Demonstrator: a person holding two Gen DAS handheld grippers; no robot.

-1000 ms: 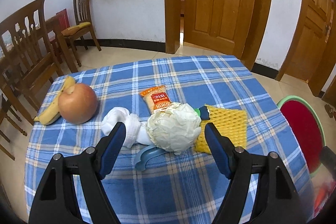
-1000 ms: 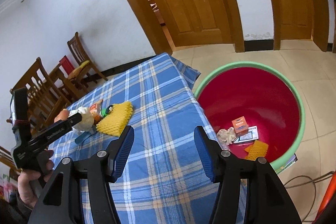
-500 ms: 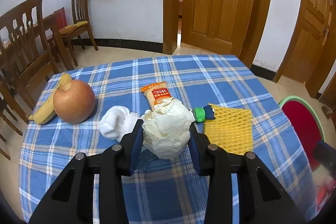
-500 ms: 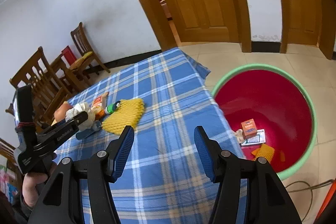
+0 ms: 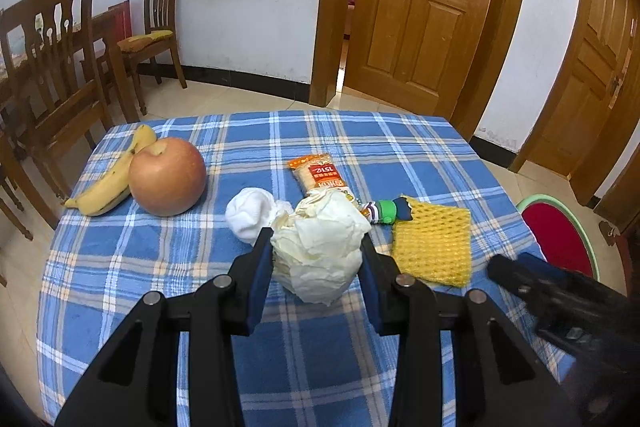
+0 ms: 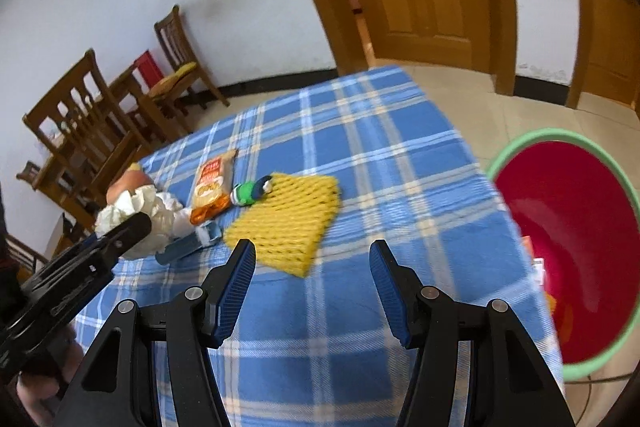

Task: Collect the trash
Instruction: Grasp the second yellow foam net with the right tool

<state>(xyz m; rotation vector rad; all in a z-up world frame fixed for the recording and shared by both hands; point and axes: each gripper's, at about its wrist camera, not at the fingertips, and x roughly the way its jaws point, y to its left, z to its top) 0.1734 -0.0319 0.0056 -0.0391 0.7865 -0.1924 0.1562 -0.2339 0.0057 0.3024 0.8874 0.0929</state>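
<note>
My left gripper (image 5: 316, 267) is shut on a crumpled cream paper ball (image 5: 320, 247) and holds it just above the blue plaid tablecloth (image 5: 280, 347). Behind it lie a white tissue wad (image 5: 250, 213), an orange snack wrapper (image 5: 320, 175), a small green bottle (image 5: 386, 211) and a yellow foam net (image 5: 434, 243). My right gripper (image 6: 312, 279) is open and empty above the cloth, just short of the yellow foam net (image 6: 286, 223). The red bin with a green rim (image 6: 576, 239) stands on the floor to the right of the table.
A red apple (image 5: 167, 177) and a banana (image 5: 112, 179) lie at the table's left. A blue plastic piece (image 6: 188, 247) lies by the paper ball. Wooden chairs (image 5: 52, 75) stand to the left and wooden doors (image 5: 416, 7) behind.
My left gripper closed on the paper ball and lifted it slightly. My right gripper swung left from over the bin toward the yellow foam net.
</note>
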